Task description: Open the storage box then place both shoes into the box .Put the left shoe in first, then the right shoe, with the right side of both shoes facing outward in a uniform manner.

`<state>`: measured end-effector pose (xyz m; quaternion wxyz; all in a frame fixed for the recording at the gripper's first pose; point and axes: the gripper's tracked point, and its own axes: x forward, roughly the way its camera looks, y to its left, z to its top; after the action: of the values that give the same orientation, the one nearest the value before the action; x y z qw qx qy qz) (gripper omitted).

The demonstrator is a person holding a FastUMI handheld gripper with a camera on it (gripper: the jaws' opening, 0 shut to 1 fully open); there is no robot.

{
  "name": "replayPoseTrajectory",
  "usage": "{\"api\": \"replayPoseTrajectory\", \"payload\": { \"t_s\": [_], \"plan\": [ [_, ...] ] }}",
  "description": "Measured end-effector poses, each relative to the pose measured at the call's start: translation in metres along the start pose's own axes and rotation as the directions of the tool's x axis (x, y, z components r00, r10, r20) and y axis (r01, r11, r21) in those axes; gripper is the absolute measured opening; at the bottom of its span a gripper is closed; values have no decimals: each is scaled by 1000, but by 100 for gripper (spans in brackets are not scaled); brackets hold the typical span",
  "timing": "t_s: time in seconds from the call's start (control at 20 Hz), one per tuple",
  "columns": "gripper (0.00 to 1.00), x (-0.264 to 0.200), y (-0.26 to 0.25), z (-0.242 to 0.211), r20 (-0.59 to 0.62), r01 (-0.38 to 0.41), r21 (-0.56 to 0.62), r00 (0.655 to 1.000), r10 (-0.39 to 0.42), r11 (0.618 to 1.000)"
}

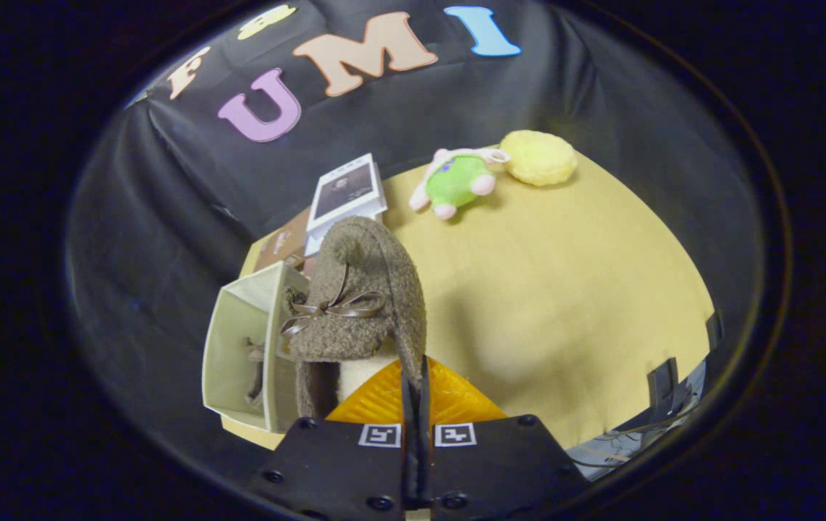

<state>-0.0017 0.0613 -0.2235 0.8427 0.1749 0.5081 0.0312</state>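
Fuzzy brown shoe point(362, 297) hangs pinched by its collar in my claw point(415, 376), whose fingers are closed almost together on it. It hovers beside the open box point(239, 347) at the tabletop's point(565, 304) left edge, another shoe point(257, 369) inside.

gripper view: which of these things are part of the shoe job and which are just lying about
Job:
- brown fuzzy shoe with a ribbon bow, pinched in the gripper
- open pale storage box, another shoe inside

Lying about:
- green and pink plush toy
- yellow fluffy round cushion
- white-framed picture
- brown booklet
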Motion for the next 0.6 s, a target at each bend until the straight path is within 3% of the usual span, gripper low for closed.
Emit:
{"api": "replayPoseTrajectory", "payload": {
  "t_s": [0.6],
  "plan": [
    [3,11,155,-12,14,-146,-68,989,148,987]
  ]
}}
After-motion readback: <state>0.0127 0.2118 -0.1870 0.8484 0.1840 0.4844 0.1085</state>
